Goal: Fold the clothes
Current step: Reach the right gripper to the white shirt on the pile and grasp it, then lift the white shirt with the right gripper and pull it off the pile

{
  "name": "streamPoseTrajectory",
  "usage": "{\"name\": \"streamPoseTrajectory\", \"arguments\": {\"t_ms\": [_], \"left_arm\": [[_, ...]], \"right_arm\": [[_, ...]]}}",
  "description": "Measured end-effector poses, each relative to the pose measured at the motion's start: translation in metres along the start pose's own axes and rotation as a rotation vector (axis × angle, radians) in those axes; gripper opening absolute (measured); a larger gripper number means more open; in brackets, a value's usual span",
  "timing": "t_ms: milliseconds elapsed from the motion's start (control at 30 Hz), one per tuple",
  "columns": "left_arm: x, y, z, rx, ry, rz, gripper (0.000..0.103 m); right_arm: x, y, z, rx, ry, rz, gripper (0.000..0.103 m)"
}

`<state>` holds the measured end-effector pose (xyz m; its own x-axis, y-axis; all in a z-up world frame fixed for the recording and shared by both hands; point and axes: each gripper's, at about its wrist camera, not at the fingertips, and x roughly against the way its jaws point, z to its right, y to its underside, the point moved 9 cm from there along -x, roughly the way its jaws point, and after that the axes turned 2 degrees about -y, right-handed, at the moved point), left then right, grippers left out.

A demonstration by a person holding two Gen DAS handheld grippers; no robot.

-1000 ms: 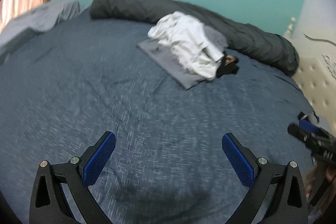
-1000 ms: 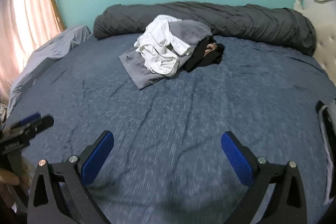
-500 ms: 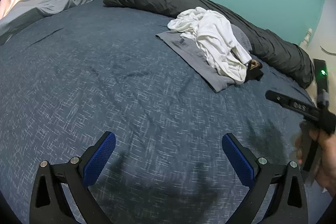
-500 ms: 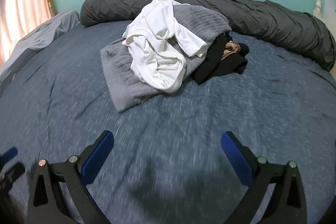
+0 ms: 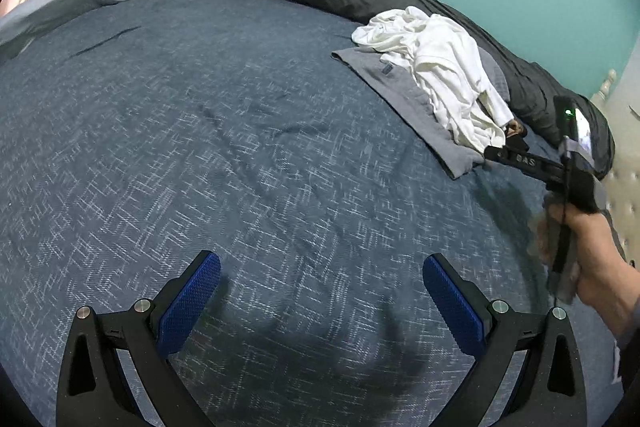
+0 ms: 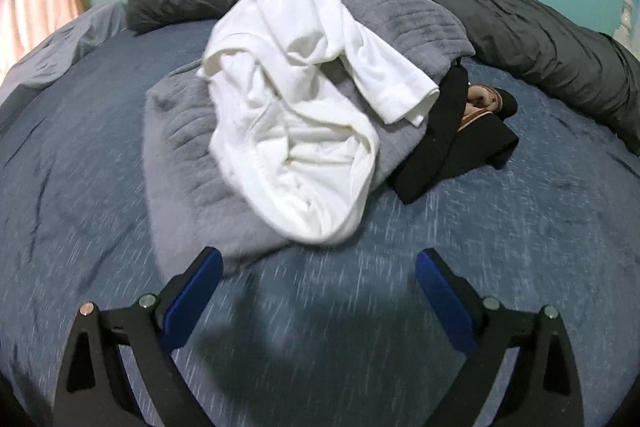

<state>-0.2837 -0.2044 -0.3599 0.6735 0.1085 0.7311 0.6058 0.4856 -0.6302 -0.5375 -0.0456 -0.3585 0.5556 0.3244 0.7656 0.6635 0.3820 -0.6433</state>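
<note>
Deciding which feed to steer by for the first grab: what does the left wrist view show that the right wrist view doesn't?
Only the left wrist view shows the right claw from outside, its tip near the grey garment, with the hand holding it, plus the open left claw.

Only the right wrist view shows the black garment clearly, beside the pile, and the right claw's open fingers just short of the grey garment's near edge.

Both show the white garment crumpled on the grey one, the blue bedspread and the rolled dark duvet.
</note>
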Motion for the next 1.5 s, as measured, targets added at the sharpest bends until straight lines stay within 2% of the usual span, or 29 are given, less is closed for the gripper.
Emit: {"name": "streamPoseTrajectory", "arguments": {"t_ms": [67, 100, 167, 233, 300, 367, 467, 667, 833, 933, 1100, 1267, 1367, 1433, 1500], "left_arm": [[0.001, -0.001, -0.001, 0.021, 0.012, -0.001, 0.103], [0.001, -0.001, 0.000, 0.017, 0.014, 0.001, 0.103], [0.001, -0.001, 0.000, -0.001, 0.002, 0.009, 0.103], [-0.001, 0.001, 0.000, 0.004, 0.012, -0.004, 0.103], [-0.002, 0.003, 0.000, 0.016, 0.021, -0.016, 0.103], [-0.002, 0.004, 0.001, 0.016, 0.025, -0.019, 0.103], [0.001, 0.004, 0.004, 0.016, 0.041, -0.022, 0.103], [0.014, 0.001, 0.007, 0.021, 0.041, 0.002, 0.103], [0.027, -0.002, 0.010, -0.013, 0.027, 0.031, 0.103], [0.040, -0.004, 0.008, -0.011, 0.028, 0.055, 0.103], [0.067, 0.002, -0.002, 0.046, 0.037, 0.083, 0.103], [0.083, 0.018, -0.012, 0.079, 0.037, 0.078, 0.103], [0.082, 0.020, -0.011, 0.058, 0.027, 0.071, 0.103], [0.079, 0.019, -0.011, 0.052, 0.023, 0.067, 0.103], [0.075, 0.015, -0.011, 0.060, 0.023, 0.064, 0.103]], "right_arm": [[-0.011, -0.005, 0.002, -0.015, 0.006, -0.010, 0.094], [-0.017, -0.007, 0.003, -0.022, 0.008, -0.015, 0.084], [-0.026, -0.010, 0.001, -0.028, -0.013, -0.022, 0.072], [-0.031, -0.012, -0.003, -0.015, -0.031, -0.022, 0.055], [-0.031, -0.012, -0.007, 0.000, -0.041, -0.020, 0.029], [-0.024, -0.013, -0.009, -0.001, -0.057, 0.003, 0.014], [-0.003, -0.012, -0.014, 0.024, -0.090, 0.042, 0.006], [0.051, -0.006, -0.013, 0.039, -0.121, 0.071, 0.004], [0.103, 0.004, -0.015, 0.037, -0.141, 0.095, 0.003], [0.141, 0.021, -0.018, 0.019, -0.180, 0.102, 0.003], [0.204, 0.059, -0.034, 0.025, -0.225, 0.108, 0.000], [0.221, 0.082, -0.025, -0.007, -0.208, 0.055, 0.000], [0.204, 0.082, -0.027, -0.026, -0.203, 0.027, 0.001], [0.189, 0.080, -0.030, -0.035, -0.199, 0.008, 0.013], [0.174, 0.078, -0.033, -0.044, -0.194, -0.010, 0.047]]}}
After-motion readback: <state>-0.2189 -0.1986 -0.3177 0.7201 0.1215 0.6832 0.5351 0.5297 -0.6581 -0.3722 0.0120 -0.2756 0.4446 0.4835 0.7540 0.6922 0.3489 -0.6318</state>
